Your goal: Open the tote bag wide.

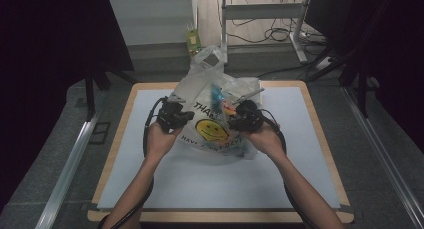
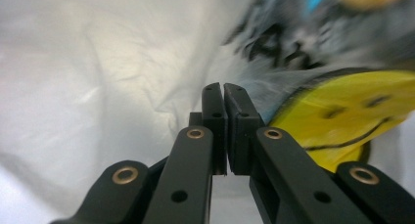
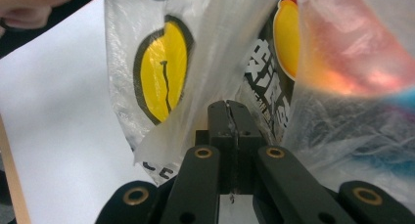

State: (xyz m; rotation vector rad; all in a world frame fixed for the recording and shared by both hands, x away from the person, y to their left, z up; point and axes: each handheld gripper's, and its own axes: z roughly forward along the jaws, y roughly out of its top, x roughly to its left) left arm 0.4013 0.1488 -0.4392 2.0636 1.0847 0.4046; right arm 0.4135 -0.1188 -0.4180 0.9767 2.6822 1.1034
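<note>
Pinching plastic bag (image 3: 215,53) edge, right gripper (image 3: 229,104)

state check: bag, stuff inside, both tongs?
plastic bag: lying on the white mat, crumpled, smiley print up, packed.
packets inside: in the bag, seen through the film.
left tongs: shut, nothing visibly between the pads.
right tongs: shut, apparently pinching bag film.

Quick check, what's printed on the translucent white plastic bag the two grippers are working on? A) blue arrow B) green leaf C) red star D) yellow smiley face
D: the translucent white plastic bag carries a round yellow smiley face with a black outline, seen in the high view between the left gripper and right gripper, and again in both gripper views.
</note>
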